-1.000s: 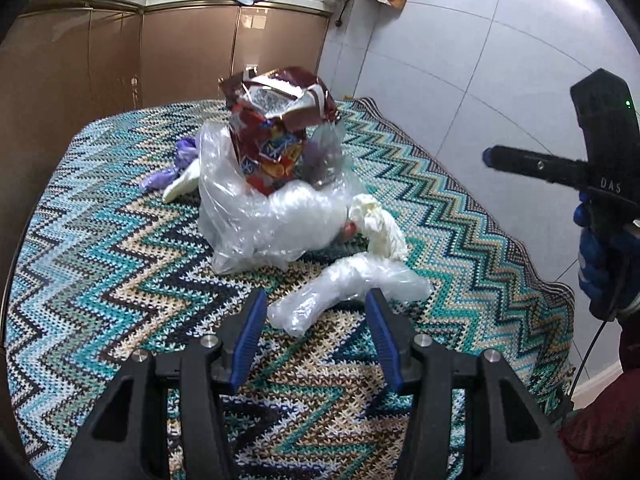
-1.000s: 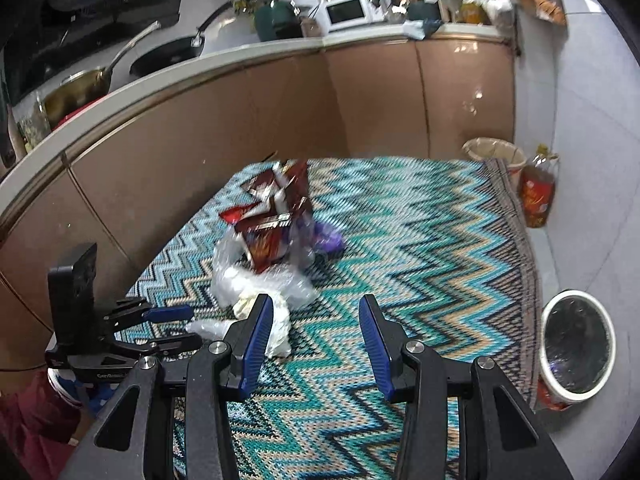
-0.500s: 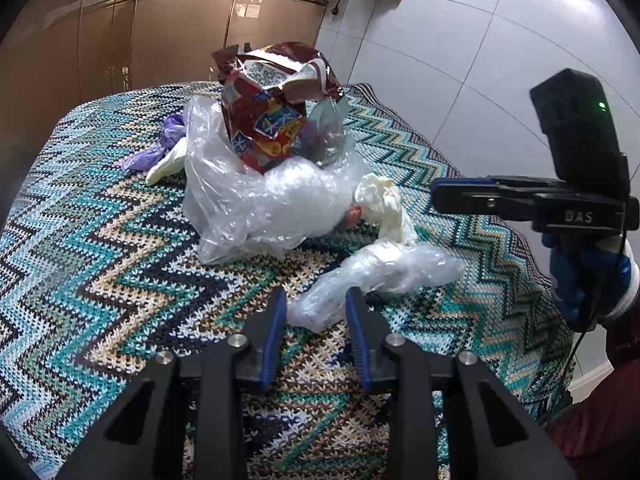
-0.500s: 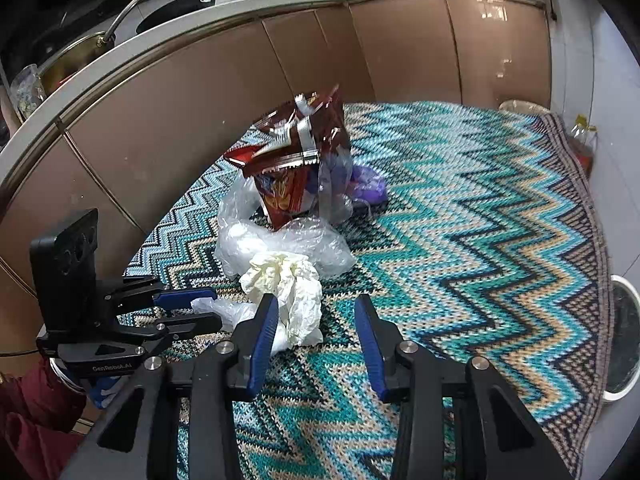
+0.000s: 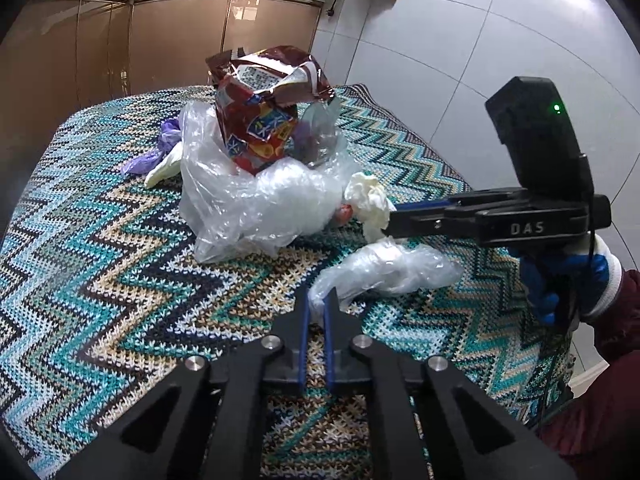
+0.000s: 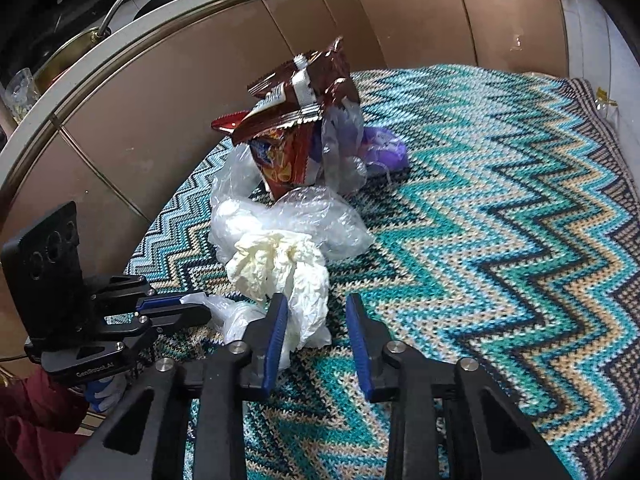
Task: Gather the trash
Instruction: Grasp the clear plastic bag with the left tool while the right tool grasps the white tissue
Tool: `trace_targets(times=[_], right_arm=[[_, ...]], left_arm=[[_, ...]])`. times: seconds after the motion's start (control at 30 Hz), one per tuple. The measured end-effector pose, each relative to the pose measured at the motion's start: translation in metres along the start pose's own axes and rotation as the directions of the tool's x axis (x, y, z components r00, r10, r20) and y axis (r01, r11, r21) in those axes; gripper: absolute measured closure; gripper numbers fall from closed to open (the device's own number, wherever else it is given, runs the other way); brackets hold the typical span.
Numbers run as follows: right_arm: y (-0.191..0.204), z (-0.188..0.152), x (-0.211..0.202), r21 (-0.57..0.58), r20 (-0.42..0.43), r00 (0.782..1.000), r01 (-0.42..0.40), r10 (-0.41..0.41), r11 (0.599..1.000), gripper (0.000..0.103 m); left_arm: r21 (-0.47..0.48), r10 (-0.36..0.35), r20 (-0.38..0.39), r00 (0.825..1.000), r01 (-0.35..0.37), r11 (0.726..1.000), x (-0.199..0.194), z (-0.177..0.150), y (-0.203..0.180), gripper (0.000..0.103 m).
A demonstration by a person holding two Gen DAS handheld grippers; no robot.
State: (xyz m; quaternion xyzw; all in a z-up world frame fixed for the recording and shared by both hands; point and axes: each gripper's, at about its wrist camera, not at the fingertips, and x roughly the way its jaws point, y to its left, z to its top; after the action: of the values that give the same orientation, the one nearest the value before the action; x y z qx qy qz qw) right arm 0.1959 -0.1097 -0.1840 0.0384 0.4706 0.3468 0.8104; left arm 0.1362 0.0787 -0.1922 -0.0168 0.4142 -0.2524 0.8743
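Note:
A trash pile lies on the zigzag cloth: a red snack bag point(image 5: 264, 116) point(image 6: 296, 132) standing in a clear plastic bag point(image 5: 256, 196) point(image 6: 304, 216), a crumpled white tissue point(image 5: 370, 200) point(image 6: 280, 264), and a small clear plastic wad point(image 5: 384, 268) point(image 6: 236, 312). My left gripper point(image 5: 316, 304) point(image 6: 192, 306) is shut on the near end of the plastic wad. My right gripper point(image 6: 316, 308) point(image 5: 394, 220) is open, its fingers on either side of the tissue's near edge.
A purple bag point(image 5: 160, 148) point(image 6: 380, 148) and a cream scrap point(image 5: 164, 168) lie behind the pile. Brown cabinets point(image 5: 120, 44) point(image 6: 420, 20) stand past the table's far edge. The tiled wall point(image 5: 440, 40) is to the right.
My left gripper has closed on the plastic wad's end. My right gripper has moved in toward the pile and now straddles the tissue.

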Motion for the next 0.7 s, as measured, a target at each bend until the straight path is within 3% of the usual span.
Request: trace_targets(times=[0.1, 0.37, 0.7], right_arm=[[0.007, -0.001, 0.002, -0.029, -0.001, 1.0, -0.004, 0.004, 1.0, 0.093], [0.023, -0.004, -0.025, -0.07, 0.07, 0.998, 0.004, 0.001, 0.998, 0.095], [0.023, -0.026, -0.093, -0.056, 0.205, 0.977, 0.069, -0.056, 0.996, 0.095]], left_arm=[[-0.004, 0.012, 0.006, 1.0, -0.012, 1.0, -0.008, -0.002, -0.003, 0.098], [0.007, 0.048, 0.044, 0.998, -0.048, 0.999, -0.039, -0.004, -0.014, 0.099], [0.016, 0.082, 0.104, 0.991, -0.084, 0.996, -0.077, -0.001, -0.038, 0.099]])
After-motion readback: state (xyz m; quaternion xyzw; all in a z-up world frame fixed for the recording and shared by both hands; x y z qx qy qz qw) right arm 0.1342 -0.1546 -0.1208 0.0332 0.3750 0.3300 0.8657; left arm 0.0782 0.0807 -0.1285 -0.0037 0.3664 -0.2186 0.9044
